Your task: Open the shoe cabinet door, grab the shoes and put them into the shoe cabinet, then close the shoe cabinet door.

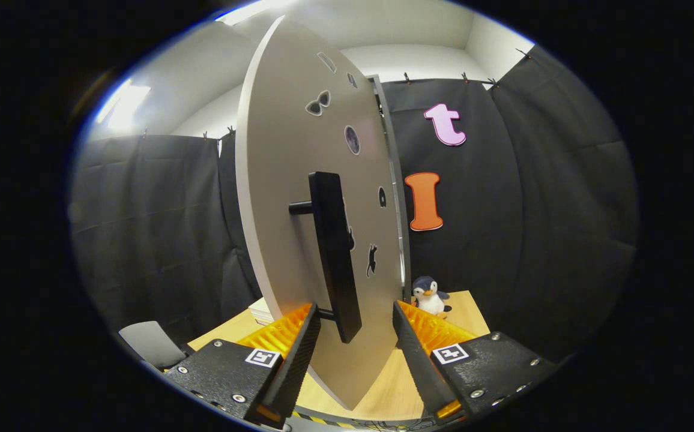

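The grey cabinet door [299, 198] stands swung out towards me, nearly edge-on, with small dark stickers on its face. Its black bar handle [335, 252] runs upright on two short posts. My gripper [356, 315] is open, and the lower end of the handle hangs between the fingers without either one pressing on it. The left finger [287, 336] sits on the near side of the handle, the right finger [425, 330] beyond the door's face. The cabinet frame [392, 180] shows as a thin grey strip behind the door. No shoes are visible.
A small plush penguin [430, 296] sits on the wooden tabletop [395, 384] just past the right finger. A stack of white things [261, 311] lies behind the door on the left. A grey chair back [152, 342] stands lower left.
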Tool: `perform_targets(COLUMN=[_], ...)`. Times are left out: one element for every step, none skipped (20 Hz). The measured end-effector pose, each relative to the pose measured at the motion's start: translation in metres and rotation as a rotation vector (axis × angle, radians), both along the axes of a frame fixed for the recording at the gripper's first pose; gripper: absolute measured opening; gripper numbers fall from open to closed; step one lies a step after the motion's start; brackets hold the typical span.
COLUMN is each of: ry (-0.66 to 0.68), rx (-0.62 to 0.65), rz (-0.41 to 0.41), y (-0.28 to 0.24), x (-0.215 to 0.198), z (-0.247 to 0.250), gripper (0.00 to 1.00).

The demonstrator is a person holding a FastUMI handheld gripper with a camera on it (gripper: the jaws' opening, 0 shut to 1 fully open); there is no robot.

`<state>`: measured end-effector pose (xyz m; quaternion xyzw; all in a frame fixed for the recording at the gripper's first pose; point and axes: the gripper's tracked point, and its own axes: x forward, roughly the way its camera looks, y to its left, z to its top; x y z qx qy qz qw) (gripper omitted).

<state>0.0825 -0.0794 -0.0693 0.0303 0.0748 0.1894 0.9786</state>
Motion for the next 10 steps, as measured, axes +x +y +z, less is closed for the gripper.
perform_targets(ry=[-0.003,0.000,0.003,0.007,0.011,0.019,0.020,0.020,0.017,0.018], rx=[-0.006,-0.008,-0.008,-0.007,-0.003,-0.001,-0.001,-0.004,-0.008,-0.012], rz=[0.000,0.000,0.002,0.006,0.009,0.013,0.017,0.021,0.024,0.031], y=[-0.001,-0.001,0.001,0.005,0.010,0.023,0.034,0.044,0.051,0.058], x=[0.001,0.001,0.001,0.002,0.004,0.013,0.017,0.017,0.019,0.019], z=[0.001,0.000,0.000,0.000,0.001,0.003,0.003,0.001,0.002,0.001], gripper=[0.78,0.78,0.78,0.78,0.78,0.78,0.78,0.79,0.79,0.80])
